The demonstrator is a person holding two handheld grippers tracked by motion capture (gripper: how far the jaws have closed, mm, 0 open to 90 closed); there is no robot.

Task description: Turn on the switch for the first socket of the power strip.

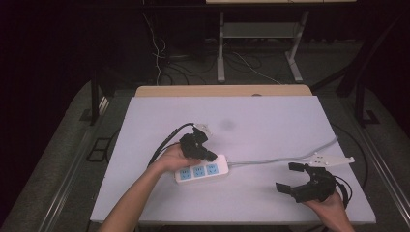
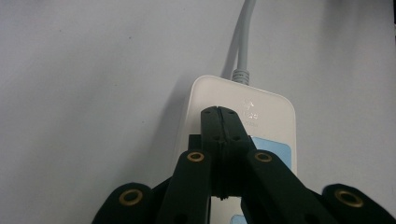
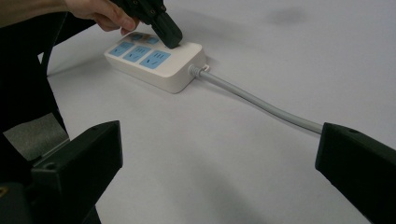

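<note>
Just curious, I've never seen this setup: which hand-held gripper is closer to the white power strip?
Left. The left hand-held gripper rests closed on the power strip near its cable end; the right hand-held gripper hovers open, well off to its right.

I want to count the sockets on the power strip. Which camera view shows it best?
The high view: the whole power strip lies in sight, three blue sockets in a row. The right gripper view shows it slanted, the left gripper covering part. The left gripper view shows its cable end.
</note>
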